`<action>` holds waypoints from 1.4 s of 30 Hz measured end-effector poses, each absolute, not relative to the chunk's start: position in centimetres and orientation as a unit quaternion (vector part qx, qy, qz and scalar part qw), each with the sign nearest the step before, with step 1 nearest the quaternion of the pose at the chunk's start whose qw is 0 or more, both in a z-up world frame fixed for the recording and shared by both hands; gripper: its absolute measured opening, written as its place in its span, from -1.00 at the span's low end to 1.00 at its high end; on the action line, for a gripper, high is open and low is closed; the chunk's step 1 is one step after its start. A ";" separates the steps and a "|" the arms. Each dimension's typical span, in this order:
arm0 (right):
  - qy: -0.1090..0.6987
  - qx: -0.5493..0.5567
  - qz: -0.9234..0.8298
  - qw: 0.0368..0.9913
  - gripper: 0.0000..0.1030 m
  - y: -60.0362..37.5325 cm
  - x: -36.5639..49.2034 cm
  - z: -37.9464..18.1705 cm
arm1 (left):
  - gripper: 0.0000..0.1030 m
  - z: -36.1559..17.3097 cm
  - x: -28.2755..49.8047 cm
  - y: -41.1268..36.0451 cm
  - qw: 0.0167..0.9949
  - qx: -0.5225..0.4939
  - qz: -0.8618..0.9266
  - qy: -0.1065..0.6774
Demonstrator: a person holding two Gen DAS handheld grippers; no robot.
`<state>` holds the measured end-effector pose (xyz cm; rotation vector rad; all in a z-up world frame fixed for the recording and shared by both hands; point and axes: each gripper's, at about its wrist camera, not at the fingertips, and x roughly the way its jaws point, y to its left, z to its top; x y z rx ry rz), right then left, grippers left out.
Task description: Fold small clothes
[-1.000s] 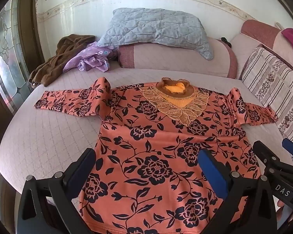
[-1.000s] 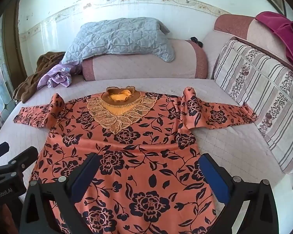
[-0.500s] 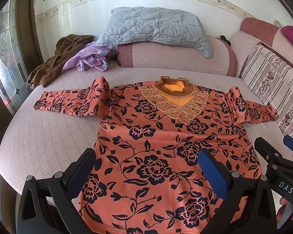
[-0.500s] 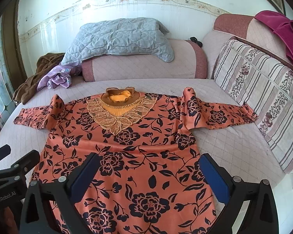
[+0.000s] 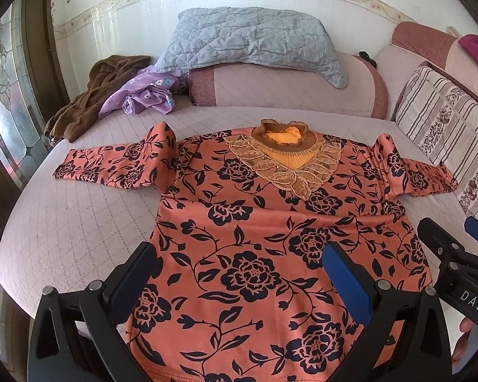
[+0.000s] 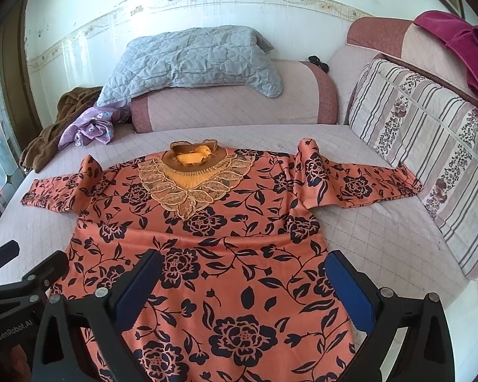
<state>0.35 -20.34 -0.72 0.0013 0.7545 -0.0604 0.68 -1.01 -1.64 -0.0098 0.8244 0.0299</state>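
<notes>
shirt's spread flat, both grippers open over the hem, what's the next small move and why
Probably lower the left gripper toward the left sleeve to fold it inward. The orange floral shirt lies face up, sleeves spread out, nothing folded yet, and both the left and right gripper have open, empty jaws.

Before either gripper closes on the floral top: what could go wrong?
1. Both sleeves, left sleeve and right sleeve, are bunched at the shoulder; folding now may trap the creases.
2. The lace collar stands raised and could crumple.
3. Left gripper and right gripper hang open, close together, and may collide.
</notes>
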 end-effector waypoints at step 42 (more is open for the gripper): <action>0.363 0.302 -0.029 0.881 0.99 -39.7 6.3 -7.3 | 1.00 -12.3 5.6 3.2 0.858 -0.022 0.055 0.510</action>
